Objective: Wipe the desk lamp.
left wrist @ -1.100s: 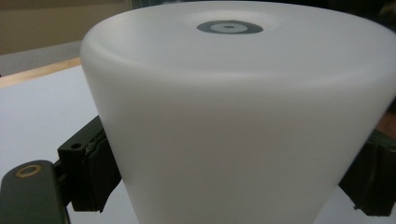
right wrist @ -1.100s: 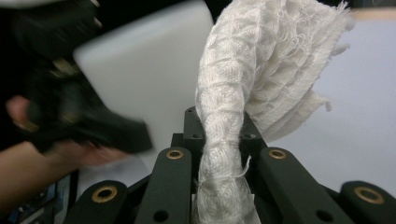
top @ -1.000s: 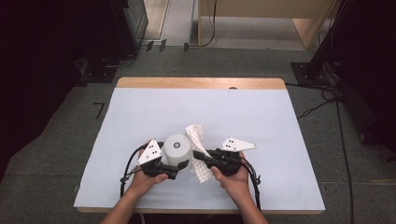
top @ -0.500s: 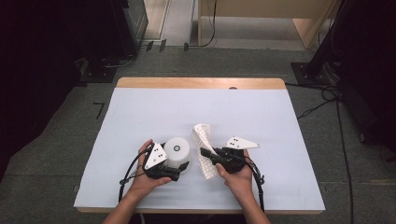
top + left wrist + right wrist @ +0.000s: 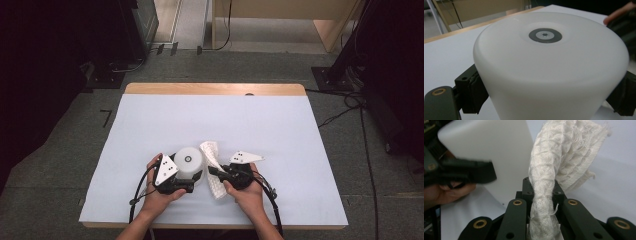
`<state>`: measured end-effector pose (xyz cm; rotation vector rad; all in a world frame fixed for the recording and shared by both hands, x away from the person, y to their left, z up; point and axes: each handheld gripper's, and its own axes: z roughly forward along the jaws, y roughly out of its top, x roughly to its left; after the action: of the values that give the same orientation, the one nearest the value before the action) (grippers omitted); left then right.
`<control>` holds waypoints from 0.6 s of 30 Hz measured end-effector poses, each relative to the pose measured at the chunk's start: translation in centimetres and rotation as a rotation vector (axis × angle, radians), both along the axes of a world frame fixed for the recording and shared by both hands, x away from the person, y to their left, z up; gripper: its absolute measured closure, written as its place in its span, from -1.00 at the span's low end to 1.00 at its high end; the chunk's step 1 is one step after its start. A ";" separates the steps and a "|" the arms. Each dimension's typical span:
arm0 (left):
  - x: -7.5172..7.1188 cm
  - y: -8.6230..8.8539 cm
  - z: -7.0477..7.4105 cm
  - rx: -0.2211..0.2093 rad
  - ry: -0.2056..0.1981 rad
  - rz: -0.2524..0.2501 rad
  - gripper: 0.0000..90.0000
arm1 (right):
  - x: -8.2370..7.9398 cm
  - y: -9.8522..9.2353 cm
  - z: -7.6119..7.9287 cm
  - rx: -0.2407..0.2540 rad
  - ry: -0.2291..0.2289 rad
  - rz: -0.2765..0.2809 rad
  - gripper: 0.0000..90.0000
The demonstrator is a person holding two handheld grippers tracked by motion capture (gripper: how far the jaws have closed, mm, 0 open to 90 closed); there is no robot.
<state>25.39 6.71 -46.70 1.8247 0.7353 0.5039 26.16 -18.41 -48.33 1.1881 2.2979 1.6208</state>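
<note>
- One left gripper (image 5: 196, 178), jaws just closing, grips one white cup (image 5: 189, 161), upturned near the table (image 5: 150, 125)'s front edge.
- One right gripper (image 5: 214, 172), clenched, pinches one white cloth (image 5: 212, 155) just beside the cup.

A wooden table (image 5: 215, 89) stands on grey floor, nearly all of it covered by a pale blue sheet (image 5: 215, 125). Near the front edge a white cup-like container (image 5: 188, 161) sits upside down on the sheet, with a white woven cloth (image 5: 214, 172) just beside it, its lower end seemingly resting there.
</note>
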 end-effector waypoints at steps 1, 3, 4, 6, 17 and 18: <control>0.2 0.3 0.2 -0.025 0.006 -0.004 -0.80 | -0.1 0.2 -0.2 0.005 0.014 0.006 0.77; 0.6 1.0 0.8 -0.066 0.011 -0.012 -0.80 | -0.2 0.7 -0.3 0.004 0.016 0.017 0.77; 0.7 1.2 1.0 -0.066 0.003 -0.020 -0.80 | -0.3 0.9 -0.3 0.006 0.014 0.019 0.77; 0.8 1.3 1.3 -0.059 -0.012 -0.044 -0.80 | -0.4 1.1 -0.1 0.024 0.012 0.031 0.77; 0.7 -0.4 0.3 0.086 -0.010 -0.116 -0.80 | -1.2 -0.5 3.8 0.137 -0.104 0.036 0.77; 0.7 -0.4 0.2 0.087 -0.010 -0.117 -0.80 | -1.2 -0.7 4.1 0.139 -0.120 0.029 0.77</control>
<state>26.08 6.28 -46.45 1.9328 0.6037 0.4738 24.95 -19.16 -44.20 1.0550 2.1712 1.8352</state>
